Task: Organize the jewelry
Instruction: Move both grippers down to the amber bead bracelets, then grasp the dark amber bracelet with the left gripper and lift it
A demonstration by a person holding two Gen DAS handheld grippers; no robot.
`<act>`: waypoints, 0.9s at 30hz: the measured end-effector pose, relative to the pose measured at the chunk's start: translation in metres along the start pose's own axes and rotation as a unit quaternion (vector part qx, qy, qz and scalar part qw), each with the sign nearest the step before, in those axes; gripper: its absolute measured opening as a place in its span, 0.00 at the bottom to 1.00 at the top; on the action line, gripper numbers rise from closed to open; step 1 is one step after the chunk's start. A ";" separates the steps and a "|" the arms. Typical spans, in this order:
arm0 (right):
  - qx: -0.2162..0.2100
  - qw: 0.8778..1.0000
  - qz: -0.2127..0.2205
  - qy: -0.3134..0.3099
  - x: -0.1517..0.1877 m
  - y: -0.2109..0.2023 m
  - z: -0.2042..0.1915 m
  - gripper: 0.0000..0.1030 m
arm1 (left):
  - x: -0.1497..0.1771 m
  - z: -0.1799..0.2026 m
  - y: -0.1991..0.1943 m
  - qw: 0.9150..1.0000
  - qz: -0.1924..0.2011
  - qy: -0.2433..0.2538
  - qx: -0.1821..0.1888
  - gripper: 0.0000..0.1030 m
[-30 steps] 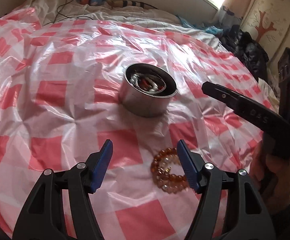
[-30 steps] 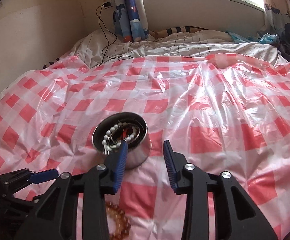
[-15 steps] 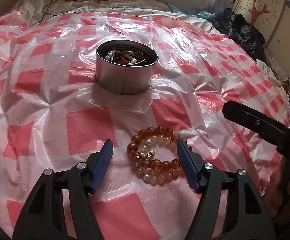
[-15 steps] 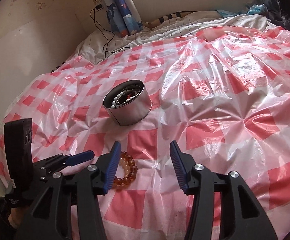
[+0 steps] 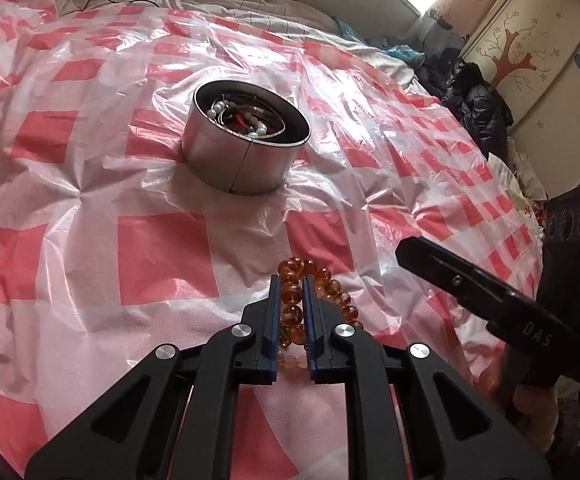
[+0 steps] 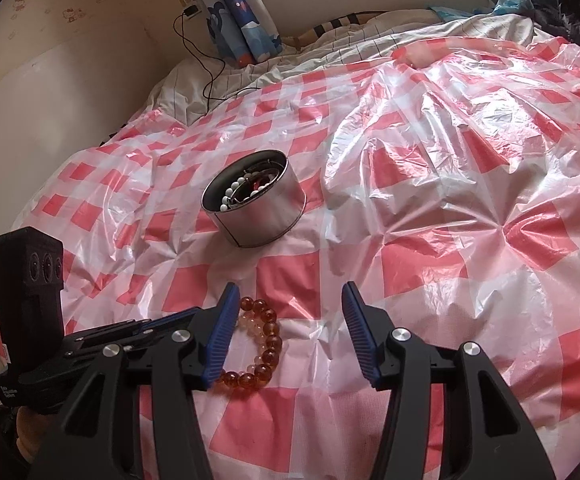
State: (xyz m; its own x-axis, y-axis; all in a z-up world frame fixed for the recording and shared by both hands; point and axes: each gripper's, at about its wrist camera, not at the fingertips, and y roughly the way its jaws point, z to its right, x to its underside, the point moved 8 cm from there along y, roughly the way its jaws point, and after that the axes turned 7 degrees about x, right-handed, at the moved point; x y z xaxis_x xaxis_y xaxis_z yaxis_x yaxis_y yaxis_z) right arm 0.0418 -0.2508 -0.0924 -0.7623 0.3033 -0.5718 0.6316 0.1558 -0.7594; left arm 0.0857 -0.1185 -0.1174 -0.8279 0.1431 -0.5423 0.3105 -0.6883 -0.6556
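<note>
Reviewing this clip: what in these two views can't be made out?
- Amber bead bracelet: left wrist view, its near part is hidden behind the left gripper, whose jaws have just closed on the beads; right wrist view, one side sits behind the right gripper's finger.
- Metal tin: both views, its wall hides all contents except white beads and something red.
- Person's hand: left wrist view, cut by the edge.

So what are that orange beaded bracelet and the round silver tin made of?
The orange beaded bracelet looks like amber, glass or resin: glossy, translucent beads; which one I can't tell. The round silver tin looks like thin sheet metal, with a brushed dull shine and a vertical seam down its wall.
</note>
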 end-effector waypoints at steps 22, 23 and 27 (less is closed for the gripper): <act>-0.004 1.000 -0.009 -0.009 0.005 0.005 -0.007 0.59 | -0.002 -0.027 0.014 0.994 -0.023 0.026 -0.104 0.11; -0.003 1.000 -0.010 -0.009 0.005 0.005 -0.007 0.59 | 0.000 -0.025 0.015 0.994 -0.026 0.034 -0.105 0.10; -0.004 1.000 -0.011 -0.009 0.005 0.006 -0.007 0.59 | 0.003 -0.013 0.012 0.993 -0.033 0.061 -0.092 0.10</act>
State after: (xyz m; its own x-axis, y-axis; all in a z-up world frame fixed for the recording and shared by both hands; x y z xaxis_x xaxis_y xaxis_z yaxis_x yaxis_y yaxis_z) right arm 0.0425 -0.2413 -0.0976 -0.7780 0.2834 -0.5607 0.6161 0.1696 -0.7692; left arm 0.0931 -0.1177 -0.1335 -0.7897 0.2771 -0.5474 0.3469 -0.5342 -0.7709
